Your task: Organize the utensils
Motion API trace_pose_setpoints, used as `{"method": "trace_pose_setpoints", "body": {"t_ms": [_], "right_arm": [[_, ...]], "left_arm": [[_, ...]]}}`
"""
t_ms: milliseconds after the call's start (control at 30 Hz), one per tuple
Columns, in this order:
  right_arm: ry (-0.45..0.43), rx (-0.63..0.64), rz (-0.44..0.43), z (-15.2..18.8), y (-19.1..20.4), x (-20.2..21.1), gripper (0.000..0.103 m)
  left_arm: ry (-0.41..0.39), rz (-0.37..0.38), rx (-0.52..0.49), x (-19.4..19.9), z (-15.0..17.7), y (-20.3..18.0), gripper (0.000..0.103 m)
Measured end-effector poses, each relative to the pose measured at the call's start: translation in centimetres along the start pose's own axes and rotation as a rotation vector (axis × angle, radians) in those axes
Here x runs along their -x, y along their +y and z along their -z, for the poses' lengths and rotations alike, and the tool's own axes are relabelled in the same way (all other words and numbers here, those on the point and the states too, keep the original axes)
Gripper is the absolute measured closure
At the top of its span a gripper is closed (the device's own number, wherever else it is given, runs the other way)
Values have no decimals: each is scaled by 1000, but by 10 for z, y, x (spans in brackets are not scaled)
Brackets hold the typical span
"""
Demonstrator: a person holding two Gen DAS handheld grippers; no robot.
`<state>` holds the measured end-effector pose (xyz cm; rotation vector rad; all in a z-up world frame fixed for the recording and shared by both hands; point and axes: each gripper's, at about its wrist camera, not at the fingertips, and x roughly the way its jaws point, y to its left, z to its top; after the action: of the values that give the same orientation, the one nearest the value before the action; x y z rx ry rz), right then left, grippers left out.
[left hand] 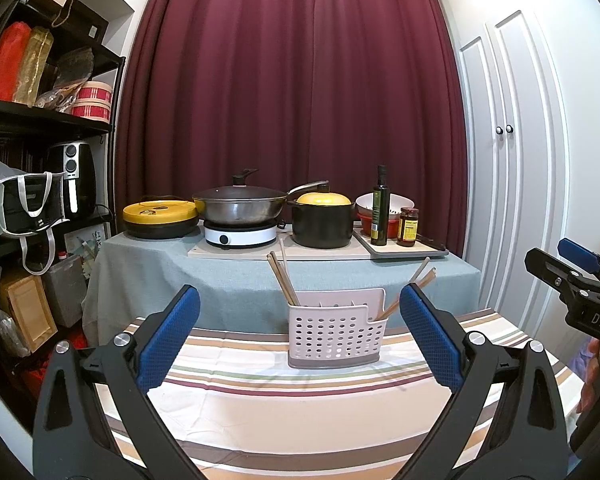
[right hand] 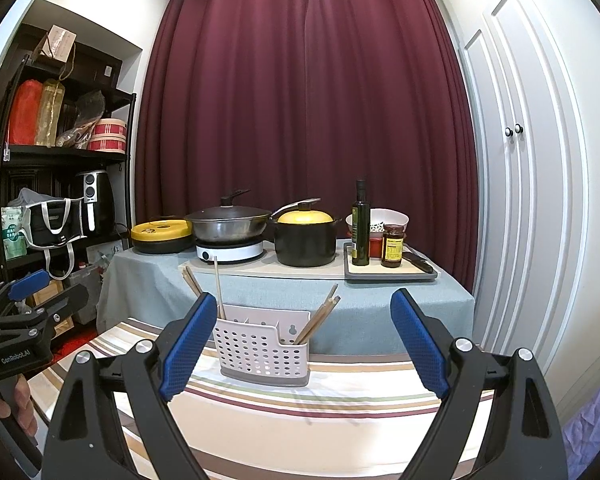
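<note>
Chopsticks [left hand: 285, 280] are what I'm watching here. One bunch leans left out of the left compartment of the white perforated caddy [left hand: 335, 336], and a second bunch [left hand: 410, 286] leans right out of the right-hand one. The caddy stands upright on the striped tablecloth [left hand: 300, 400], toward its far edge.

Pose-wise, I've got both tools held up level and pointing straight ahead at the caddy, neither touching it nor the cloth. The left gripper [left hand: 300, 340] has its blue pads spread wide apart with nothing between them; in its own view the caddy sits framed in the gap but further off. Same story for the right gripper [right hand: 304, 344]: jaws wide, empty, with the caddy showing just inside its left pad [right hand: 188, 346].

Each one shows up in the other's camera too, so they're side by side. From the left wrist I can see a bit of the person's hand [left hand: 592, 372] wrapped around the right tool's handle at the frame edge.

Behind all that is a second table with a grey-blue cloth [left hand: 228, 280], with a wok [left hand: 238, 206] on a white hotplate and a black pot with a yellow lid [left hand: 322, 220].
</note>
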<state>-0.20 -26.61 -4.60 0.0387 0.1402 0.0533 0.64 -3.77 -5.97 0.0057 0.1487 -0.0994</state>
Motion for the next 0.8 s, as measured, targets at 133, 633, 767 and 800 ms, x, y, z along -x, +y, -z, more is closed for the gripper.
{"method": "trace_pose_setpoints", "body": {"t_ms": [133, 633, 767, 800], "right_arm": [[1, 1, -1, 0, 0, 0, 17], [0, 3, 0, 0, 1, 0, 17], [3, 4, -1, 0, 0, 0, 17], [5, 5, -1, 1, 0, -1, 17]], "left_arm": [[0, -2, -1, 1, 0, 0, 5], [2, -23, 5, 2, 0, 0, 5], [1, -27, 4, 1, -1, -1, 4], [4, -27, -1, 0, -1, -2, 4]]}}
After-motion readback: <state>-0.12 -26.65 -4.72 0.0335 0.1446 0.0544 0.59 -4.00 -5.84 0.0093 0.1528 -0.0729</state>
